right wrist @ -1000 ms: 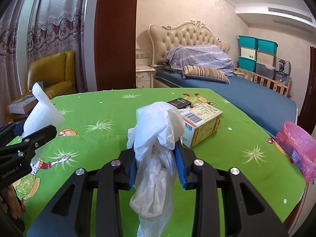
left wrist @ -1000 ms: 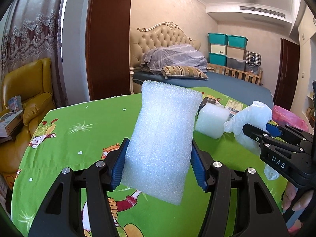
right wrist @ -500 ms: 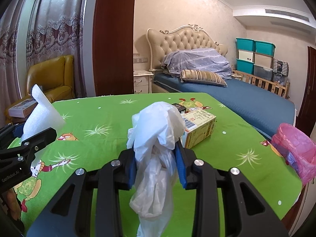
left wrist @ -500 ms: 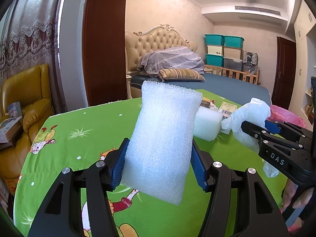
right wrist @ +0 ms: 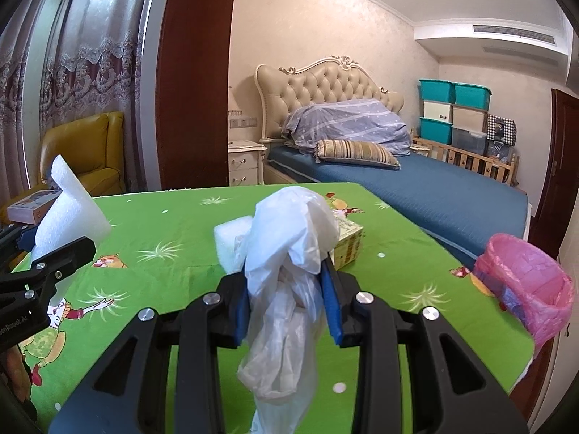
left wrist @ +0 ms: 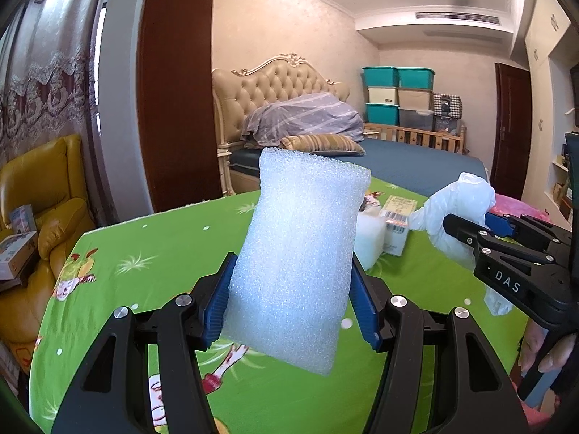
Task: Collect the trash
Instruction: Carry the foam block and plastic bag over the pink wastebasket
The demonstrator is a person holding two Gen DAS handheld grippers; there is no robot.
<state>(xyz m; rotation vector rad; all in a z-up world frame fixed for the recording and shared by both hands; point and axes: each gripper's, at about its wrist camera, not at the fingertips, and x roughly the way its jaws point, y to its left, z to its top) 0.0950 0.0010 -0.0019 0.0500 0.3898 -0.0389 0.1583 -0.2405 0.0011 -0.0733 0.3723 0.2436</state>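
1. Two grippers each carry a piece of trash above the green cartoon-print tablecloth (left wrist: pixel 163 238).
2. Nearest in the left wrist view, the left gripper (left wrist: pixel 291 307) clamps a white, rectangular foam sheet (left wrist: pixel 300 253) between its blue pads; the sheet stands tilted, sticking out above and below them.
3. In the right wrist view, the right gripper (right wrist: pixel 287 296) pinches a crumpled, translucent white plastic bag (right wrist: pixel 289 253) with narrow-set fingers; the bag bulges above the pads and hangs below.
4. Farther on the cloth, a white foam block (right wrist: pixel 231 238) lies just beside a yellow printed cardboard box (right wrist: pixel 349 244).
5. Only the right view shows the pink-lined bin (right wrist: pixel 524 282) at the table's right edge.
6. Only the left view shows a person's fingers (left wrist: pixel 542 350) under the right gripper.
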